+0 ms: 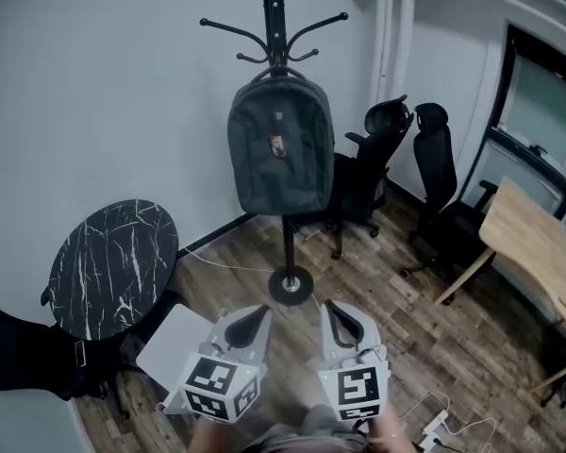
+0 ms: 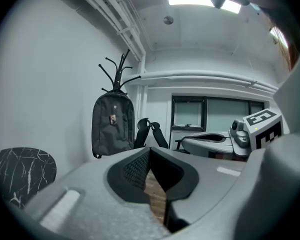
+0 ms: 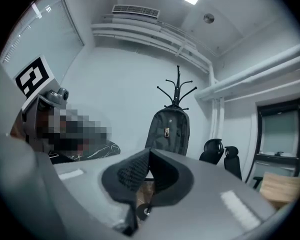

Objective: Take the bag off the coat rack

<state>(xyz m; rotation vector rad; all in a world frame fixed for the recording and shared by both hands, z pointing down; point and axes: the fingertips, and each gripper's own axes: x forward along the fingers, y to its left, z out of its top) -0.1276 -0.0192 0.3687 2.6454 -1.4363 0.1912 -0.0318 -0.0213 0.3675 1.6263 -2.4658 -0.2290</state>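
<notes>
"Head view, starting at the left: what's there?"

"A black marble-topped round table (image 1: 113,258) by the wall. Then the left gripper (image 1: 253,321), low in front of the person, its jaws pressed together on nothing. Beyond it the dark grey backpack (image 1: 280,144) hangs from an upper hook of the black coat rack (image 1: 286,239), well apart from both tools. Next comes the right gripper (image 1: 340,323), likewise closed and empty. Two black office chairs (image 1: 377,154) and a wooden desk (image 1: 538,248) are at the far right."

"So which step is this?"

"The approach, I'd judge. Nothing has touched the bag yet."

"And next?"

"Probably walk up, part the jaws and take the top handle or a strap. Then lift it clear of the hook before drawing it away."
</notes>
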